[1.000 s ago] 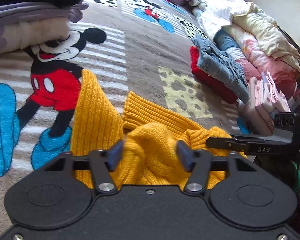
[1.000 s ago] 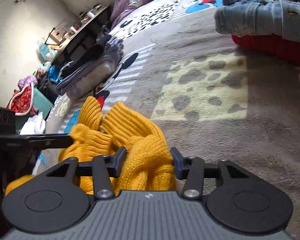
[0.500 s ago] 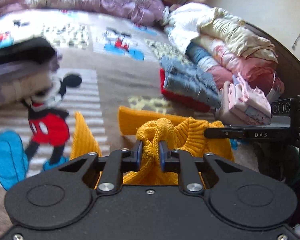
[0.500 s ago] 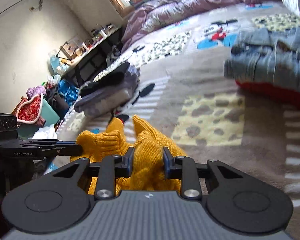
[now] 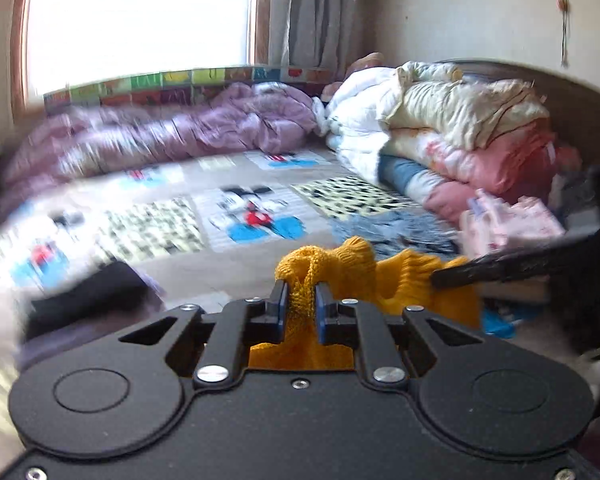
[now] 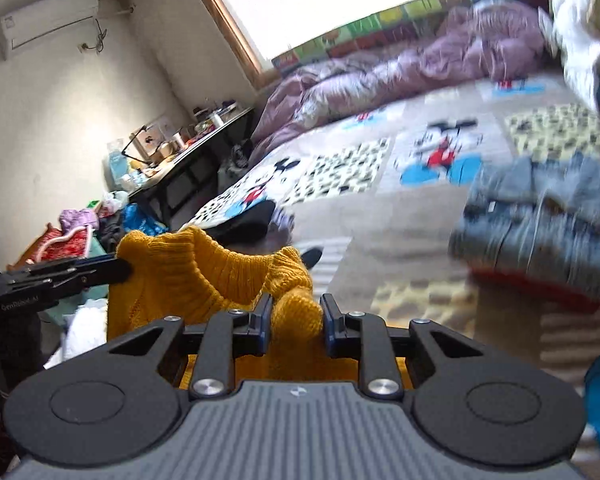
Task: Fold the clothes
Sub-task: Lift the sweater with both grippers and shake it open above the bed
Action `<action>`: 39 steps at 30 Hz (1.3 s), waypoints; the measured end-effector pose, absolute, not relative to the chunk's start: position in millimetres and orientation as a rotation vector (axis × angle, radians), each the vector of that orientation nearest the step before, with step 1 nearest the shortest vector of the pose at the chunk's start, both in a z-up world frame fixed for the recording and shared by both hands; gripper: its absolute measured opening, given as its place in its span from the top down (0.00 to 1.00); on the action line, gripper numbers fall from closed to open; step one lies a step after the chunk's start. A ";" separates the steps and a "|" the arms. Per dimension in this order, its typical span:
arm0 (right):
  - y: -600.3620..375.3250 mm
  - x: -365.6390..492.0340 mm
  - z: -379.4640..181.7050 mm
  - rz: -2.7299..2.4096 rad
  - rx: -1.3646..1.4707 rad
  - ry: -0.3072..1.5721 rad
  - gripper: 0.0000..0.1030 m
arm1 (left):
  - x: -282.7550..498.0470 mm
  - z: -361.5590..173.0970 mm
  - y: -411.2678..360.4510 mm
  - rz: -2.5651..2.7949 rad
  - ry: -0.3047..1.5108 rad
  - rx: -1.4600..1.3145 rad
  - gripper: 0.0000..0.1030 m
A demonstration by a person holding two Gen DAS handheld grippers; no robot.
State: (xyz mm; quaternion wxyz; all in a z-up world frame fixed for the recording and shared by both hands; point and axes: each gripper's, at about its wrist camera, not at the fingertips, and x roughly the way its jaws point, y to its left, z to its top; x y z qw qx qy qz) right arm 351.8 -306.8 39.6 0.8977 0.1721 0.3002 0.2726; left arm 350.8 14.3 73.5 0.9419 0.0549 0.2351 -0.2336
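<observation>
A mustard-yellow knit sweater [image 5: 400, 276] hangs bunched between both grippers, lifted above the cartoon-print blanket [image 5: 256, 216]. My left gripper [image 5: 302, 300] pinches a thin fold of the knit, its jaws still closing, pads pressing the fabric. In the right wrist view, the sweater [image 6: 204, 276] spans from my right gripper [image 6: 294, 312] across to the left gripper [image 6: 118, 268]. The right jaws are also closing, with a thick roll of knit squeezed between the pads. The right gripper [image 5: 438, 278] shows in the left wrist view as a dark blurred finger against the sweater's far edge.
Folded jeans on a red garment [image 6: 540, 216] lie to the right on the bed. A purple quilt [image 5: 160, 136] lines the window side, with piled bedding [image 5: 460, 120] at the headboard. Dark folded clothes [image 5: 92, 292] sit on the left. A cluttered desk [image 6: 180, 148] stands beyond the bed.
Both grippers closed on the yellow sweater and rose, lifting it off the blanket. The views tilted up, bringing the window and walls into sight.
</observation>
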 end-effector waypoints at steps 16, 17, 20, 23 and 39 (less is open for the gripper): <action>-300.3 401.4 161.2 0.495 0.233 0.254 0.79 | 386.9 147.8 26.5 -0.336 0.150 0.121 0.89; -300.1 398.5 163.0 0.493 0.215 0.233 0.79 | 380.8 139.9 25.4 -0.345 0.152 0.135 0.89; -296.3 383.2 145.7 0.502 0.155 0.224 0.80 | 357.4 93.6 18.7 -0.364 0.205 0.212 0.91; -287.1 356.8 98.1 0.501 0.071 0.271 0.82 | 329.4 33.5 15.1 -0.390 0.298 0.247 0.91; -246.4 197.5 -59.7 0.542 -0.038 0.477 0.83 | 201.6 -66.7 2.4 -0.415 0.471 0.252 0.94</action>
